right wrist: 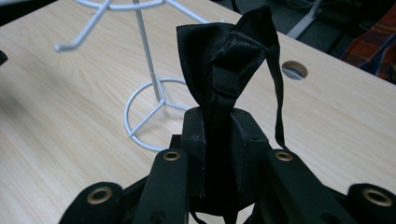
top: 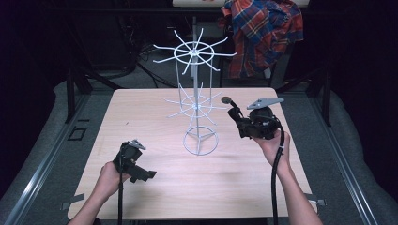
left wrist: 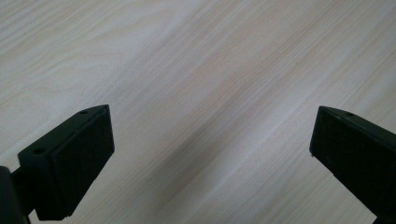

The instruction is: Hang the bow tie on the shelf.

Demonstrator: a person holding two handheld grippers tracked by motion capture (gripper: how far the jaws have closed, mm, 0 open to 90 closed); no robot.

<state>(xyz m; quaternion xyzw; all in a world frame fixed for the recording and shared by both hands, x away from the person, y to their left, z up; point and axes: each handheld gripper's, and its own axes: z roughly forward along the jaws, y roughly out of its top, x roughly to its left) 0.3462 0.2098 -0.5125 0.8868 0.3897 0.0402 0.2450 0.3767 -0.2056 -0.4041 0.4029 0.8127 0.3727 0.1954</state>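
You're holding right claw [right wrist: 217,126] clamped on black bow tie [right wrist: 233,51], wire rack [top: 196,79] just left of it; left claw [left wrist: 210,158] gaping empty near desk [top: 155,197] front edge.

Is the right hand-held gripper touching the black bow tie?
Touching. In the right gripper view the right hand-held gripper has its jaws shut on the black bow tie, the fabric pinched between the pads.
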